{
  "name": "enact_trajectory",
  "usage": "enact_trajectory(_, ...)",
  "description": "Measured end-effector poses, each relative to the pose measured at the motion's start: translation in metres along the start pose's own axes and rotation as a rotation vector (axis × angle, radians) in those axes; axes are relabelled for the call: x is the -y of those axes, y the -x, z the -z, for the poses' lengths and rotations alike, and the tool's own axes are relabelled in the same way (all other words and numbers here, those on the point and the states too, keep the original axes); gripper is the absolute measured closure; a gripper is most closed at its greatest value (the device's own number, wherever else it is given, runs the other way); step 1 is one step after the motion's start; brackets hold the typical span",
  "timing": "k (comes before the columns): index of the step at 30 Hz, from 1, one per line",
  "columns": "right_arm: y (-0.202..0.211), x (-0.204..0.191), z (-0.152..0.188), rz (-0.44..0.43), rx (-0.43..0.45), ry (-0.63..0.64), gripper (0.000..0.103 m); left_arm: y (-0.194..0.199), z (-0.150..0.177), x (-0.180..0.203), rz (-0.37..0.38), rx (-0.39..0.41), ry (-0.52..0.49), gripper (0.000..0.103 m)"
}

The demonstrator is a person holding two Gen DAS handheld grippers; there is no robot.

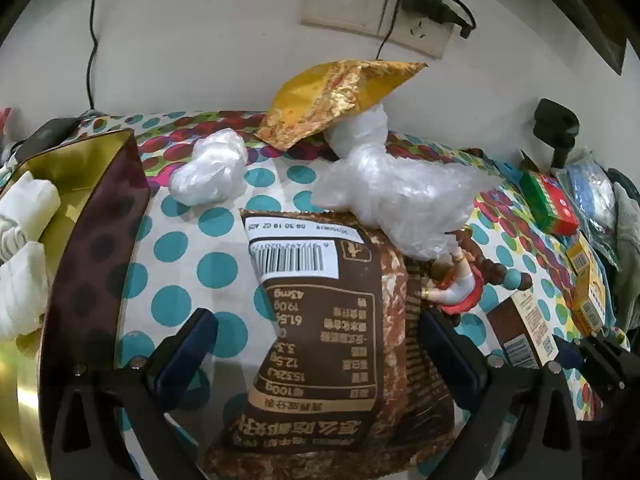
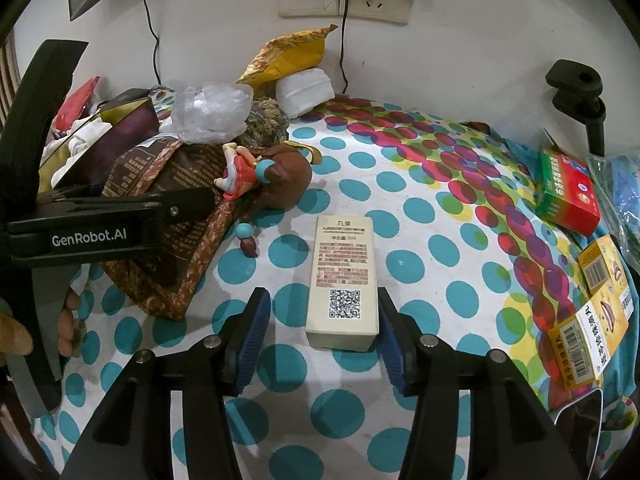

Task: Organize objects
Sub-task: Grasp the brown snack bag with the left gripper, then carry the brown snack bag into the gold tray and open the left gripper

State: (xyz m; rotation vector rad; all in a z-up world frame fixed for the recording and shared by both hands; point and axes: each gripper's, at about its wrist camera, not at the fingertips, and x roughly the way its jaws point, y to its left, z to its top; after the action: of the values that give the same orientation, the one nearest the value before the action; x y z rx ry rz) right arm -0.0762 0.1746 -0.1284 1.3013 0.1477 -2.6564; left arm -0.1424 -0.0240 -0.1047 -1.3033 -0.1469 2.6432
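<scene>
Two grippers are over the polka-dot cloth [image 2: 420, 208] — the left gripper [image 1: 318, 344] has its blue-padded fingers spread wide on either side of a brown snack packet [image 1: 320, 320] lying barcode-up, neither pad touching it. The right gripper [image 2: 320, 344] is likewise parted around a cream carton [image 2: 343, 280] with a QR code, its right pad just beside the carton's edge. Behind the packet sit crumpled clear plastic bags [image 1: 400, 196], a small figurine [image 2: 240, 172] and a gold foil wrapper [image 1: 332, 100] — a gold-lined box [image 1: 72, 184] stands at the left.
</scene>
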Motion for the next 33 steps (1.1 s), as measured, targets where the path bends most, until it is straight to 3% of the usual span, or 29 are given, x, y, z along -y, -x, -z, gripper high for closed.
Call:
enact_trajectory(3, 0.0, 0.001, 0.0, 0.006, 0.003, -0.004, 0.064, 0.002, 0.001, 0.004, -0.023, 0.018, -0.01, 0.0)
enact_trajectory(7, 0.001, 0.002, 0.0, 0.011, 0.005, -0.004, 0.066, 0.003, 0.0, 0.008, -0.036, 0.026, -0.029, 0.003)
enact_trajectory(9, 0.001, 0.003, 0.0, 0.015, 0.004, -0.005, 0.067, 0.004, 0.0, 0.009, -0.013, 0.03, -0.028, 0.015)
enact_trajectory(10, 0.001, 0.002, 0.0, 0.018, 0.005, -0.002, 0.067, 0.006, 0.0, 0.011, 0.006, 0.035, -0.031, 0.031)
enact_trajectory(11, 0.001, 0.001, 0.0, 0.021, 0.005, 0.001, 0.067, 0.007, 0.0, 0.014, 0.023, 0.035, -0.036, 0.037)
enact_trajectory(12, 0.001, 0.001, 0.0, 0.025, 0.006, 0.003, 0.069, 0.008, -0.001, 0.017, 0.007, 0.029, -0.048, 0.037)
enact_trajectory(14, 0.002, 0.0, 0.0, 0.021, 0.008, 0.011, 0.076, 0.011, -0.002, 0.022, 0.009, 0.035, -0.07, 0.049)
enact_trajectory(16, 0.002, -0.001, -0.001, 0.024, 0.009, 0.017, 0.076, 0.014, -0.003, 0.022, 0.022, 0.029, -0.065, 0.054)
enact_trajectory(33, 0.003, -0.002, 0.001, 0.024, 0.011, 0.019, 0.076, 0.045, 0.005, 0.013, 0.037, 0.035, -0.016, 0.057)
